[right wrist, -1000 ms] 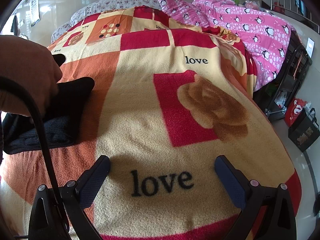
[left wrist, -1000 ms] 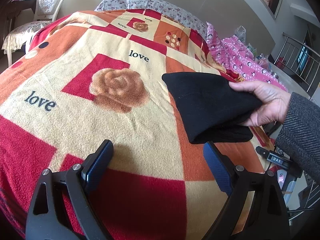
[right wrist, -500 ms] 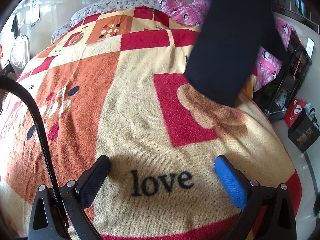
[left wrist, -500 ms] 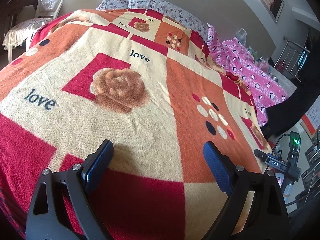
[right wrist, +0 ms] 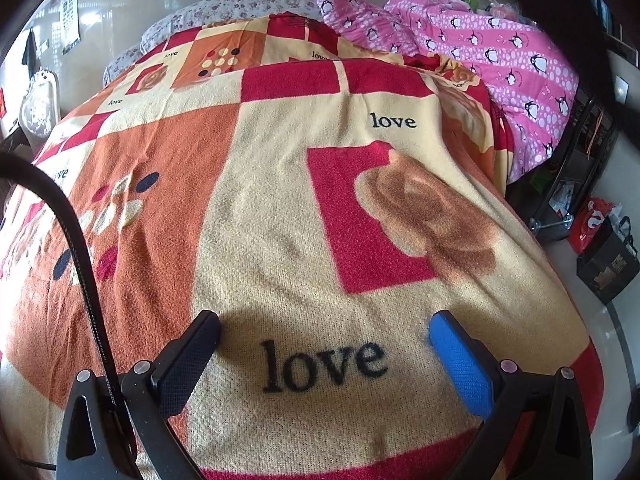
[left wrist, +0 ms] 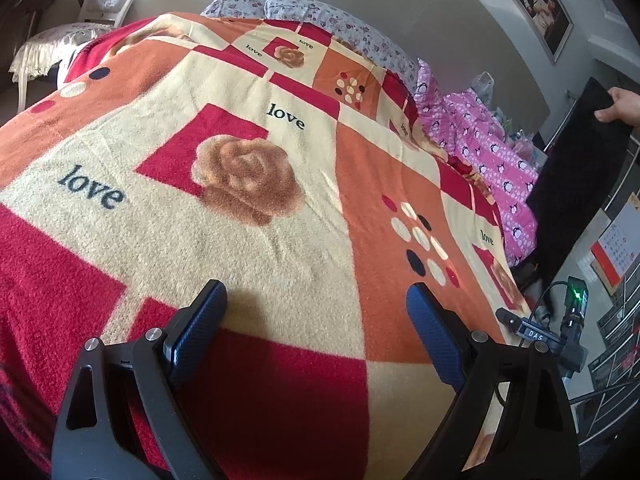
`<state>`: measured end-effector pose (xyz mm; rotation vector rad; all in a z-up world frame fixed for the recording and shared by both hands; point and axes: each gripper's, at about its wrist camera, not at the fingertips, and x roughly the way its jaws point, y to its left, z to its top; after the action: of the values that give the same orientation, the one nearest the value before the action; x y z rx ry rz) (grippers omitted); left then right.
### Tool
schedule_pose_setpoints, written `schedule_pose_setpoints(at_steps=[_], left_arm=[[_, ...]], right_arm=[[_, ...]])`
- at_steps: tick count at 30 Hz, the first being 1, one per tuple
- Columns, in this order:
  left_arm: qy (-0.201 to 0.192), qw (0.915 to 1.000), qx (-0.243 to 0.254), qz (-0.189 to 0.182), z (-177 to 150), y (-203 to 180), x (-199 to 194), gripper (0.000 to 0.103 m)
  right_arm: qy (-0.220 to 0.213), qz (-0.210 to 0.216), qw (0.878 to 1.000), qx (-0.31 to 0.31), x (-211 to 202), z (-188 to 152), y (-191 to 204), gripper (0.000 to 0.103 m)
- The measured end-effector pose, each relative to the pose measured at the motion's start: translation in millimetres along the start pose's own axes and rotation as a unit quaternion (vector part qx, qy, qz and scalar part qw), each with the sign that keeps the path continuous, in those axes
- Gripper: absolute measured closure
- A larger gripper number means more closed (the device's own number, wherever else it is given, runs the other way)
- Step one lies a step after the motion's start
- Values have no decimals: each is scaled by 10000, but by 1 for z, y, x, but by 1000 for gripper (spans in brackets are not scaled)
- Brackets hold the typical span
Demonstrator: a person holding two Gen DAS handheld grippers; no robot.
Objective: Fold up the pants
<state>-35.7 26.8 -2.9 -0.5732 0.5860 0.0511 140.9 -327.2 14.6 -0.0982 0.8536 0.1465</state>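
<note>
The black pants hang in the air at the far right of the left wrist view, held up at the top by a bare hand, off the bed's right side. They do not show in the right wrist view. My left gripper is open and empty, resting low over the patterned blanket. My right gripper is open and empty over the same blanket, above a "love" print.
A pink penguin quilt lies bunched at the bed's right side, also in the right wrist view. A small black device with a green light sits off the bed's right edge. A white chair stands far left. Bags sit on the floor.
A hand lifted the folded black pants off the blanket and carried them to the right, where they now hang unfolded. Both grippers stayed in place, open.
</note>
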Motion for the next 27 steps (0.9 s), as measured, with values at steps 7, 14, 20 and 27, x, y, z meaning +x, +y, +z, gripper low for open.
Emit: schedule_pose_setpoints(at_steps=[7, 14, 20, 27], left_arm=[[-8, 9997, 171, 175, 0, -7, 4, 12], [-25, 9999, 109, 60, 2, -3, 4, 12], [-27, 9999, 139, 98, 2, -5, 4, 12], [-20, 9998, 144, 115, 2, -4, 5, 12]], right_arm=[[-9, -3, 10000, 0, 0, 1, 1, 0], [-13, 0, 10000, 2, 0, 1, 0, 0], [-14, 4, 10000, 3, 0, 0, 0, 0], [-14, 3, 10000, 2, 0, -1, 0, 0]])
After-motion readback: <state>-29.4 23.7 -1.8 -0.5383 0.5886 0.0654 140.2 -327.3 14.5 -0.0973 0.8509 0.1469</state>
